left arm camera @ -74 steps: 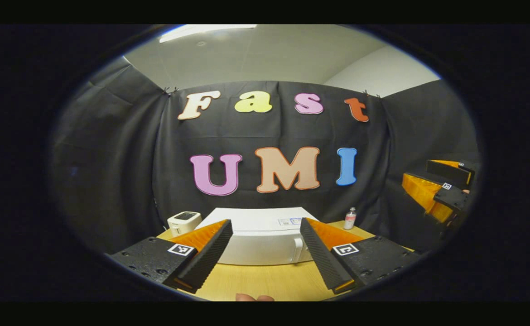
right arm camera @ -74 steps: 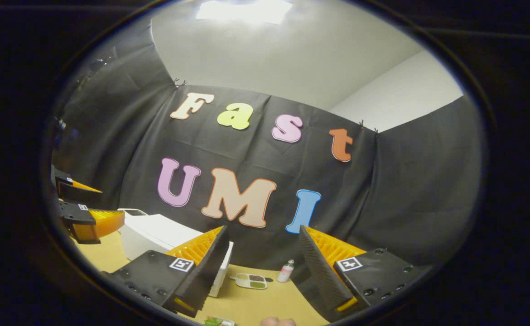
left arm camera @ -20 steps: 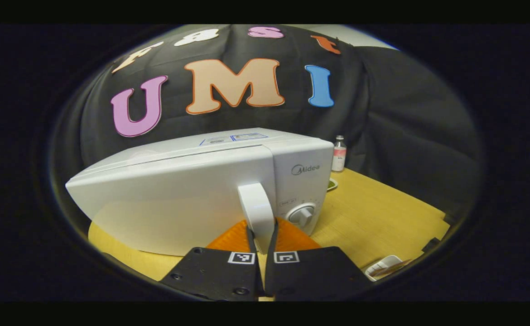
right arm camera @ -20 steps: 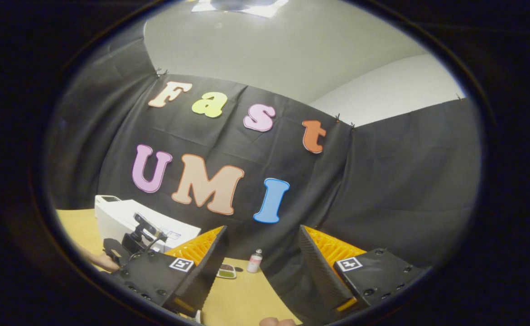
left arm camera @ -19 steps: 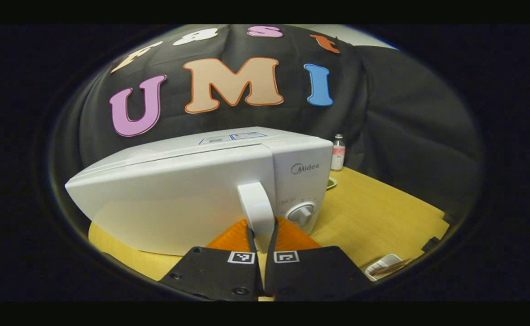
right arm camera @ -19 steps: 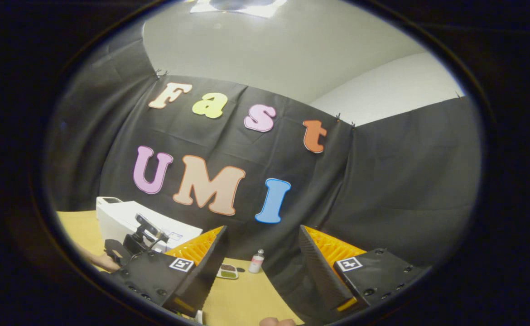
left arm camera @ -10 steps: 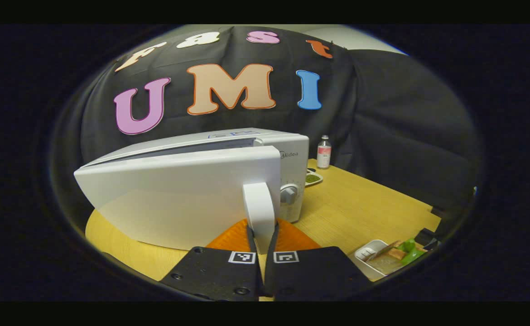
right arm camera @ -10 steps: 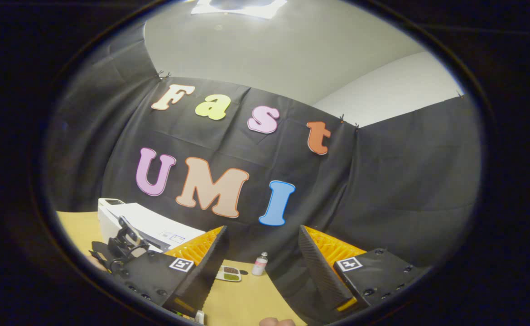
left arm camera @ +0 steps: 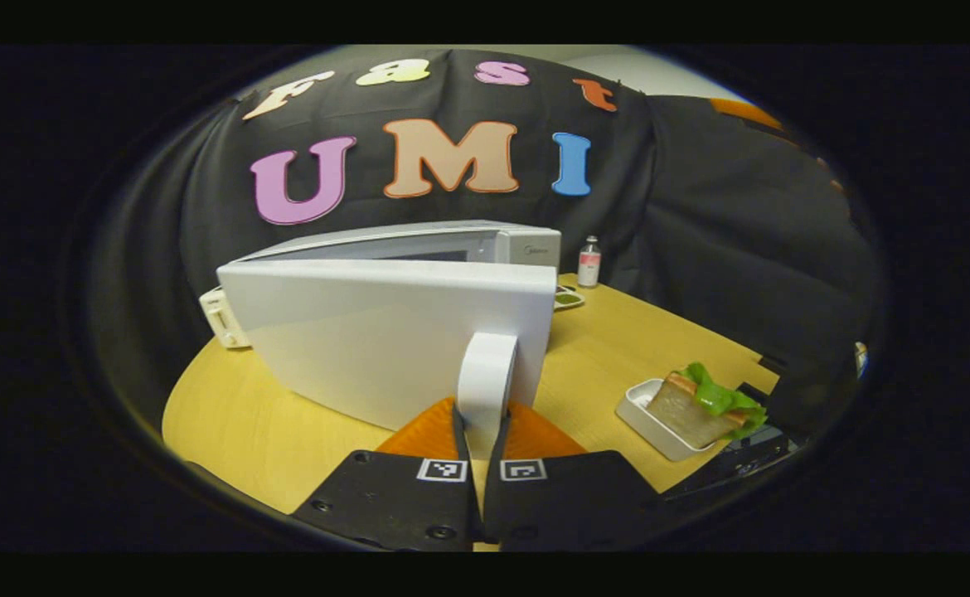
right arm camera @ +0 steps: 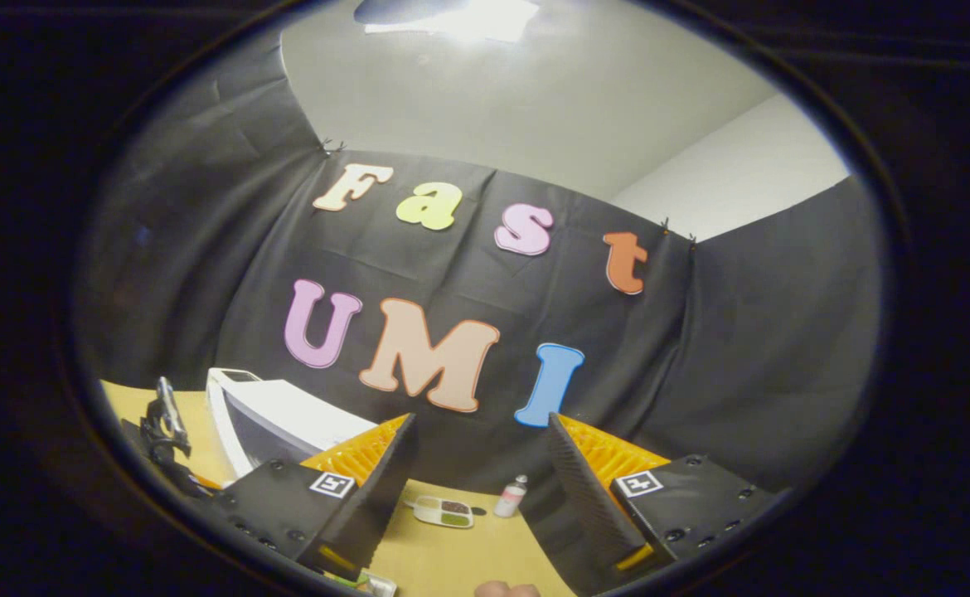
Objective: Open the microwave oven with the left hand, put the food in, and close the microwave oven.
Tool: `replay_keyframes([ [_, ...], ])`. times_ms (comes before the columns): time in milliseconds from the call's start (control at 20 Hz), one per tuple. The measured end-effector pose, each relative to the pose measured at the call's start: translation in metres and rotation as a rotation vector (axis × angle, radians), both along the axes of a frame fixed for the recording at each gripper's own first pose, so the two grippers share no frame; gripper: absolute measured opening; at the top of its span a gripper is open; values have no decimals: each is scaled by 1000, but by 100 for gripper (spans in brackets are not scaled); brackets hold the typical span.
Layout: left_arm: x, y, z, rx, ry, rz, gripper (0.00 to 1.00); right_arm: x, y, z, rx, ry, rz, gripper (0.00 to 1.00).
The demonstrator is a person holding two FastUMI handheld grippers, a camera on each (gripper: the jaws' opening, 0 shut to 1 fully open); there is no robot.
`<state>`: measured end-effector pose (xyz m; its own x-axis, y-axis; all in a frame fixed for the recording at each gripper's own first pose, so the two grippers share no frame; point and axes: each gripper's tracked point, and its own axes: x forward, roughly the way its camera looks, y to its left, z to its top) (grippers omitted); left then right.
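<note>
On the table (left arm camera: 286,431), left hand-held gripper (left arm camera: 478,431) clamps the microwave (left arm camera: 419,249) door handle (left arm camera: 487,381); right hand-held gripper (right arm camera: 481,489) wide.

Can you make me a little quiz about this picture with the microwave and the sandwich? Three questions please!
1. True or false: the microwave door is swung open.
2. What is the left gripper squeezing? A) the small bottle B) the door handle C) the sandwich
3. Fill in: the sandwich sits in a white ____ on the wooden table.

Key:
1. True; a gap shows between the door and the microwave.
2. B
3. Tray. The right gripper is open and holds nothing.
</note>
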<state>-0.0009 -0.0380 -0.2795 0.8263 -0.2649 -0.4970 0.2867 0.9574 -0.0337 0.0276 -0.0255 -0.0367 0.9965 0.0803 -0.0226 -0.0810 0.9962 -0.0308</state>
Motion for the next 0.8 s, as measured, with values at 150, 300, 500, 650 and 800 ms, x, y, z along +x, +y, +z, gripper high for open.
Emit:
replay_keyframes([
  [150,-27,33,2,34,13,52,1,8,19,6,19,-17,41,98],
  [300,-48,66,3,47,23,124,1,11,39,6,30,-17,77,97],
  [500,-68,117,4,94,31,226,0,9,56,7,44,-17,100,97],
  [650,-79,163,5,119,21,308,0,5,64,10,38,-20,112,96],
  [800,-87,192,4,31,43,370,0,2,69,11,43,-20,116,96],
])
